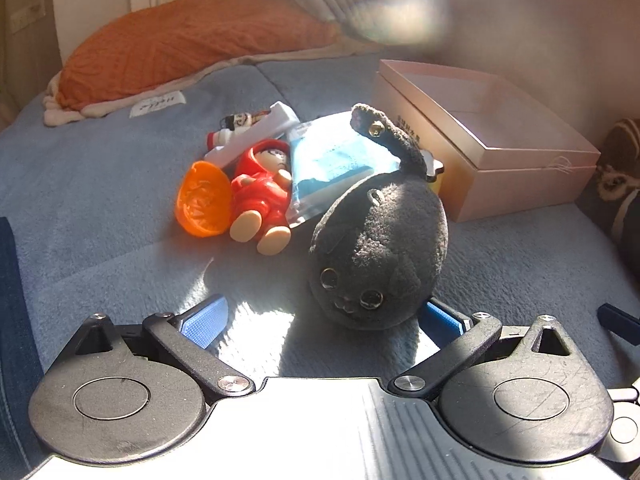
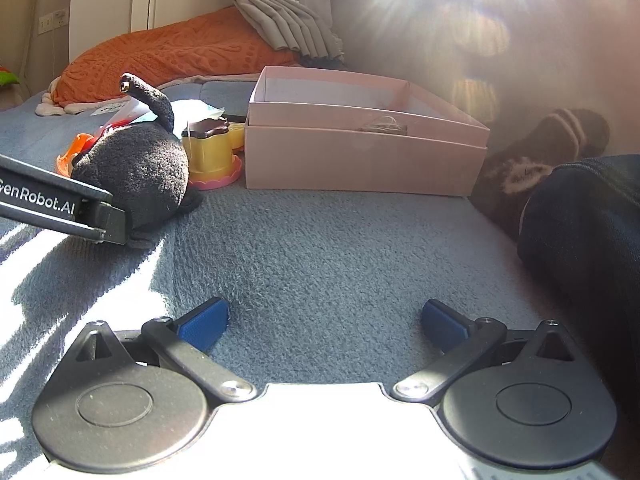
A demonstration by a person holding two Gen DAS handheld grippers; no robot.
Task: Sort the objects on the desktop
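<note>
A black plush cat (image 1: pixel 378 248) lies on the blue blanket, its face toward my left gripper (image 1: pixel 320 318), which stands open with the plush's head just past its right blue pad (image 1: pixel 442 320). Behind the plush lie a red-hooded doll (image 1: pixel 264 192), an orange cup (image 1: pixel 204 204), a clear packet of blue masks (image 1: pixel 332 164) and a white tube (image 1: pixel 256 136). The pink box (image 1: pixel 500 148) stands open to the right. My right gripper (image 2: pixel 324 322) hovers open over bare blanket; the plush cat (image 2: pixel 136 176), a yellow toy cup (image 2: pixel 212 152) and the pink box (image 2: pixel 360 140) lie ahead of it.
An orange pillow (image 1: pixel 180 44) and a grey curtain (image 2: pixel 280 12) lie at the back. A brown striped slipper (image 2: pixel 552 152) and a person's dark-trousered leg (image 2: pixel 588 232) are at the right. The blue blanket (image 2: pixel 320 248) stretches between my right gripper and the box.
</note>
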